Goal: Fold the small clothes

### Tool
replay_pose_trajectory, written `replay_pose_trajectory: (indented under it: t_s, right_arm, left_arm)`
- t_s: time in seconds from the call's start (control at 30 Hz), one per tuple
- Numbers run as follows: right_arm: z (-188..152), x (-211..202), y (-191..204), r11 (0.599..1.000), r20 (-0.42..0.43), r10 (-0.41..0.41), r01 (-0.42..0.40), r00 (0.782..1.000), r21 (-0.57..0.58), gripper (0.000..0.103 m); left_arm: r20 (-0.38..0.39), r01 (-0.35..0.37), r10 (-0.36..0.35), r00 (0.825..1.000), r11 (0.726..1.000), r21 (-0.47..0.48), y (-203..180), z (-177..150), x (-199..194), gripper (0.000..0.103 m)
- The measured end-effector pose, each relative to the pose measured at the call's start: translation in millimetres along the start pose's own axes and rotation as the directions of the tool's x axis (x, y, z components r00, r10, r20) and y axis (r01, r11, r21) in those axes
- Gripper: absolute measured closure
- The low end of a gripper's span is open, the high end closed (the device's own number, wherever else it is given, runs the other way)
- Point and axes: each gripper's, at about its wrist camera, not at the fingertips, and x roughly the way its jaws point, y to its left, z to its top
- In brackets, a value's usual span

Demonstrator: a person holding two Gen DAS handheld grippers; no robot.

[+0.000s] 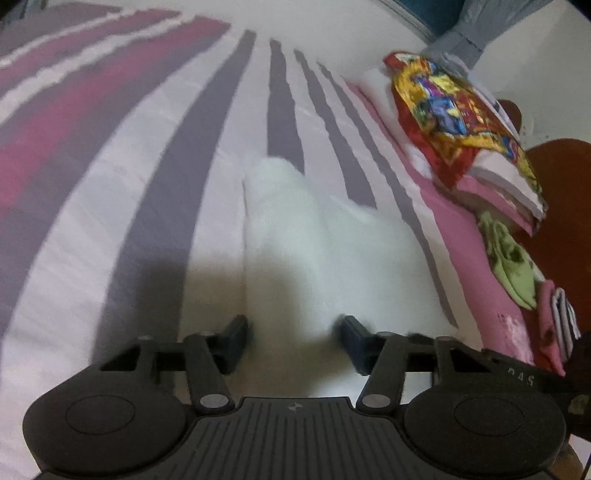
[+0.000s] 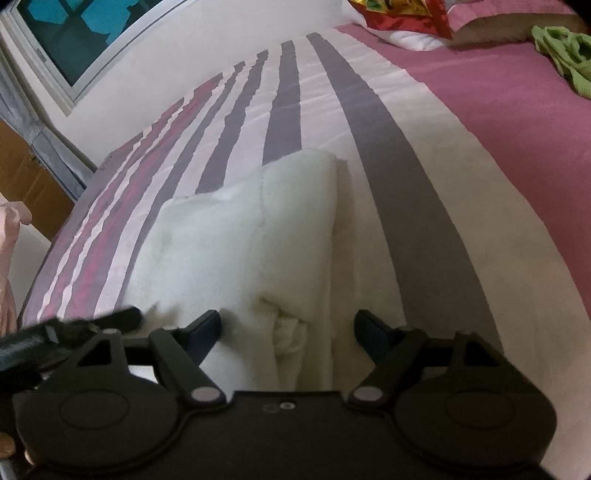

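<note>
Striped bedspread (image 2: pixel 406 206) under white fleece garment (image 2: pixel 236 236), partly folded, near centre. Left gripper (image 1: pixel 293 334), right gripper (image 2: pixel 288 328) both spread wide, holding nothing — pinch near edge evenly, fold far, keep sides aligned.

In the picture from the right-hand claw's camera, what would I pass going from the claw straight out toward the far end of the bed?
Near to far: right claw, open → white fluffy garment lying on the bedspread → grey stripes of the striped bedspread → colourful red and yellow cloth at the far end.
</note>
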Motion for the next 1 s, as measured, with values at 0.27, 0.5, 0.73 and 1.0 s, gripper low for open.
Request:
replay_pose_trajectory:
  t_s: [0.27, 0.5, 0.73, 1.0]
  right_arm:
    - [-2, 9, 2, 0.999, -0.034, 0.048, -0.047, 0.998, 0.018, 0.053]
    - [-5, -1, 22, 0.998, 0.022, 0.051, -0.05, 0.998, -0.034, 0.07]
    - [1, -21, 48, 0.99, 0.091, 0.091, -0.08, 0.992, -0.119, 0.071]
    - [12, -31, 87, 0.975, 0.118, 0.161, -0.139, 0.98, -0.171, 0.071]
  left_arm:
    - [-0.03, -0.008, 0.008, 1.0, 1.0, -0.017, -4, -4, 14, 0.057]
    - [0.035, -0.045, 0.044, 0.998, 0.999, 0.019, -17, -3, 1, 0.068]
    - [0.11, -0.03, 0.026, 0.994, 0.999, 0.034, -21, 9, -25, 0.07]
    - [0.176, -0.044, 0.037, 0.984, 0.998, 0.038, -11, 24, -61, 0.072]
